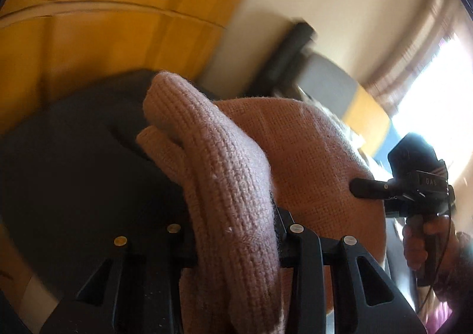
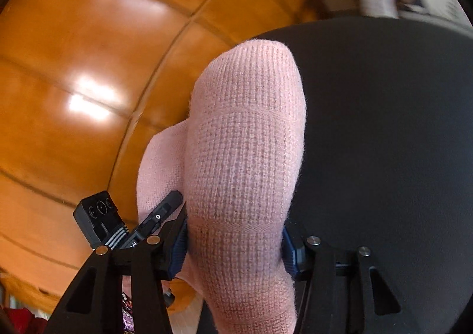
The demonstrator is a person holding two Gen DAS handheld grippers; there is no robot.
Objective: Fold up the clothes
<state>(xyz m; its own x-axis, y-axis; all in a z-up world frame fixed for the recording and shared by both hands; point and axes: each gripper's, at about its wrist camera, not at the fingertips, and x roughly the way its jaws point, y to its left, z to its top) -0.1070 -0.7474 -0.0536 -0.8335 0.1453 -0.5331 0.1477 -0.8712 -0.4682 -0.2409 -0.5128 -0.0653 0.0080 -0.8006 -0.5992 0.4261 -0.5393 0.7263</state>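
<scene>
A pink knit garment [image 1: 230, 174] is bunched up in a thick fold between the fingers of my left gripper [image 1: 233, 233], which is shut on it. In the right wrist view the same pink knit [image 2: 245, 156] fills the gap between the blue pads [image 2: 177, 248] of my right gripper [image 2: 235, 245], also shut on it. Both hold it above a dark grey surface [image 2: 384, 127]. The right gripper [image 1: 365, 187], held by a hand [image 1: 419, 245], grips the cloth at the right of the left wrist view. The left gripper [image 2: 168, 204] shows at lower left in the right wrist view.
An orange wooden floor [image 2: 88, 97] lies beyond the dark grey surface [image 1: 74, 171]. In the left wrist view a pale wall [image 1: 340, 9], blurred dark furniture [image 1: 289, 53] and a bright window with a curtain [image 1: 437, 91] stand behind.
</scene>
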